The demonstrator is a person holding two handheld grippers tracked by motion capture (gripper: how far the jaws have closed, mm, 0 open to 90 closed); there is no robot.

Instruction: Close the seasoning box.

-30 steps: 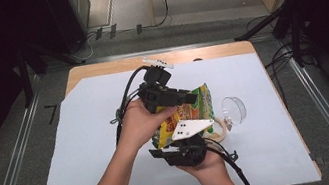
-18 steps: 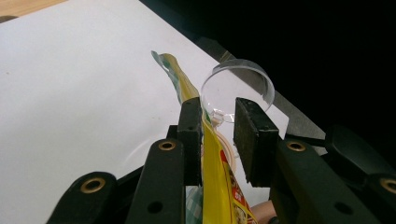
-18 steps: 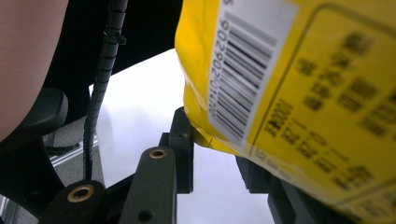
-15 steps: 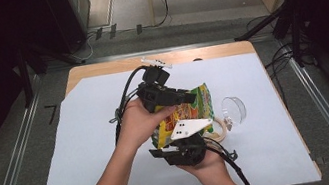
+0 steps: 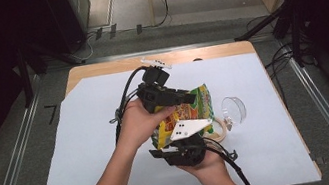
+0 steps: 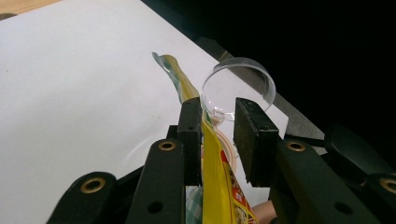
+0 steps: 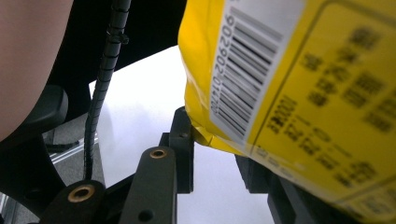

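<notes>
A yellow snack bag [image 5: 200, 102] is up off the white paper between my two grippers. My left gripper [image 5: 192, 97] comes in from the left, held by a hand. In the left gripper view its jaws [image 6: 217, 114] straddle the bag's thin top edge [image 6: 212, 182]: the bag lies against one pad, with a gap to the other. My right gripper [image 5: 180, 139] is under the bag from the near side. In the right gripper view the bag's barcoded bottom corner [image 7: 280, 84] sits between the jaws [image 7: 217, 140], and the far jaw is partly hidden.
A clear round plastic piece [image 5: 233, 110] stands right of the bag, also seen past the left jaws [image 6: 238, 81]. A tape roll [image 5: 220, 129] lies beside the bag. White paper [image 5: 86, 151] covers the wooden table [image 5: 98, 70]. Cables trail from both grippers.
</notes>
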